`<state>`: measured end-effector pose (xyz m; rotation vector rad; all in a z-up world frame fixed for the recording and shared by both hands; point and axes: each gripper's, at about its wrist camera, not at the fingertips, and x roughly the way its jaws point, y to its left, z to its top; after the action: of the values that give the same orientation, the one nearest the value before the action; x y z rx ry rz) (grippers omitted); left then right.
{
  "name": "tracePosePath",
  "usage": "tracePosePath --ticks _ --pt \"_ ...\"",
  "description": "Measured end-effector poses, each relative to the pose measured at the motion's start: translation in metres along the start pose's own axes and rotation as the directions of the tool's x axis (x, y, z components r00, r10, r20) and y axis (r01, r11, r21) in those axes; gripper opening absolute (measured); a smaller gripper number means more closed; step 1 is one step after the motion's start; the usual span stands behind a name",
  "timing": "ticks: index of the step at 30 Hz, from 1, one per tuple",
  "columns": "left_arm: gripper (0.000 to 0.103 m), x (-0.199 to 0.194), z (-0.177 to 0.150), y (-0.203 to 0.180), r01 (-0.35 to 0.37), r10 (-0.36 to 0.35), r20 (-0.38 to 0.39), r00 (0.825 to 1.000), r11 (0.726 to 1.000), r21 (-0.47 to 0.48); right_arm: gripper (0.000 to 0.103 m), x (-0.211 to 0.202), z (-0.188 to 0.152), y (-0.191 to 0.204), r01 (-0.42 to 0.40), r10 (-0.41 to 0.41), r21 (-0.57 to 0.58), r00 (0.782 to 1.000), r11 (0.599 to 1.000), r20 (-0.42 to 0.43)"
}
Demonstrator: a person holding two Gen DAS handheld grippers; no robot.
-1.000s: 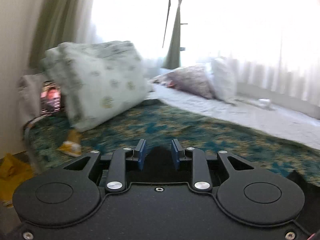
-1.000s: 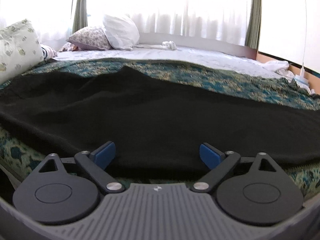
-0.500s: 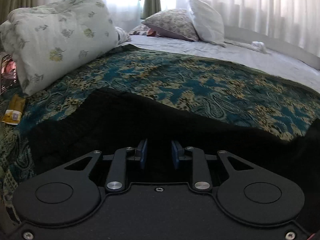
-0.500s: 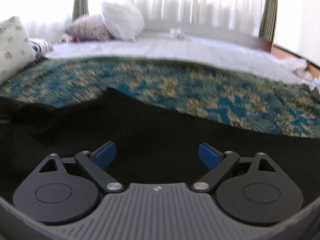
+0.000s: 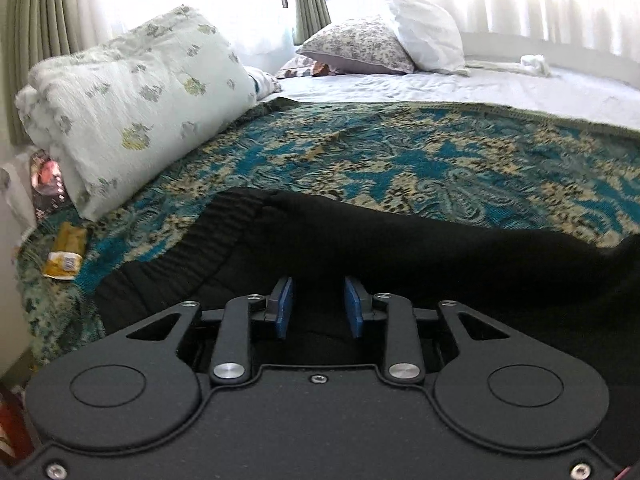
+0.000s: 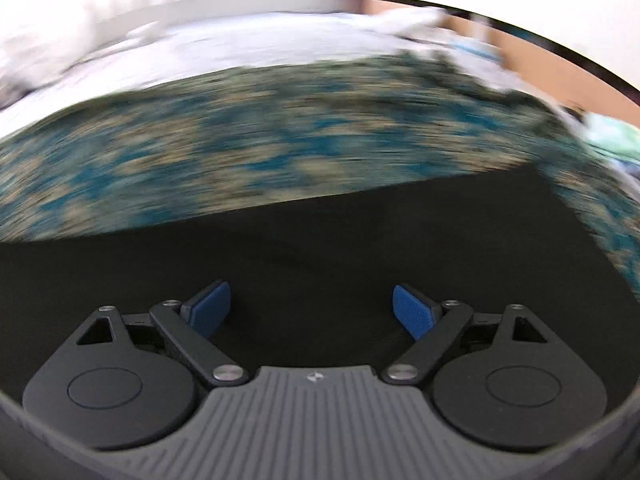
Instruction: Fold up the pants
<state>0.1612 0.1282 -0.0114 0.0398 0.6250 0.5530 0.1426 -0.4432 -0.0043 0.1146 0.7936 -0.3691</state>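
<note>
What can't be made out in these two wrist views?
- Left wrist view: whether the left gripper pinches the black pants; the cloth between its near-closed fingers is too dark.
- Left wrist view: the pants' right part, cut off by the frame edge.
- Right wrist view: the patterned bedspread and everything behind it, smeared by motion blur.
- Right wrist view: the pants' near edge, hidden by the open right gripper.

bed (image 5: 500, 84) with teal paisley cover (image 5: 400, 160). on it: black pants (image 5: 400, 248) at 6 o'clock, big pillow (image 5: 132, 104) at 10, two pillows (image 5: 384, 44) at 12, yellow wrapper (image 5: 64, 258) at 9.
</note>
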Motion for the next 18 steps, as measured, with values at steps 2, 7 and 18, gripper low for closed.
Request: tracePosePath --ticks 2,7,18 --pt "0.029 0.0 -0.001 0.001 -0.009 0.009 0.002 1.0 1.0 0.002 0.093 0.005 0.003 -0.032 0.066 -0.066 0.022 0.998 0.998 0.004" --pt "0.03 0.0 -0.002 -0.004 -0.033 0.033 0.013 0.999 0.999 0.03 0.101 0.018 0.004 -0.104 0.185 -0.188 0.114 0.982 0.976 0.014" --pt "0.04 -0.006 0.003 0.004 0.0 0.0 0.012 1.0 1.0 -0.01 0.098 -0.077 -0.053 -0.201 -0.115 -0.098 0.523 0.927 0.844 0.363"
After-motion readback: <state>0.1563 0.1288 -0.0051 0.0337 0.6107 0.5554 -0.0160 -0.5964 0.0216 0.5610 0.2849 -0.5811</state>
